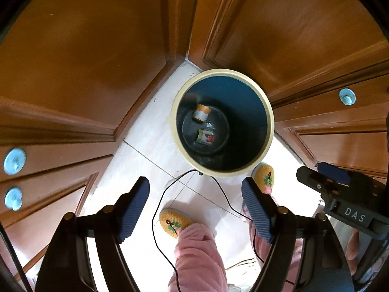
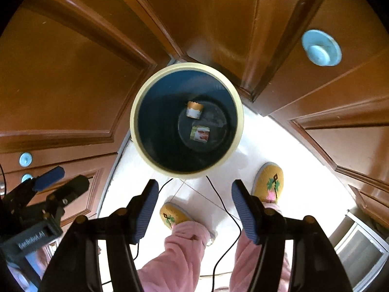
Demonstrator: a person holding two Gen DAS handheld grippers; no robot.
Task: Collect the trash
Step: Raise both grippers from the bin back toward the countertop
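Both claws released, nothing between pads: left gripper (image 1: 195, 209), right gripper (image 2: 193, 209), both pointing down. Slippers (image 2: 267, 182) on the floor below them. Bin (image 1: 269, 121) at 12 o'clock from each claw, right one more squarely over it. Cup (image 2: 194, 109) and wrapper (image 2: 199, 133) lie flat on the bin bottom, wrapper nearer, cup at 11 o'clock from it.

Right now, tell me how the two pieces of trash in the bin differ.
The paper cup is round, white with an orange scalloped band; the wrapper is flat and roughly square, printed green and red. The paper cup lies on its side toward the bin's far wall; the wrapper lies flat, nearer the person's slippers. Both rest apart on the dark bottom of the cream-rimmed bin, and neither gripper holds anything.
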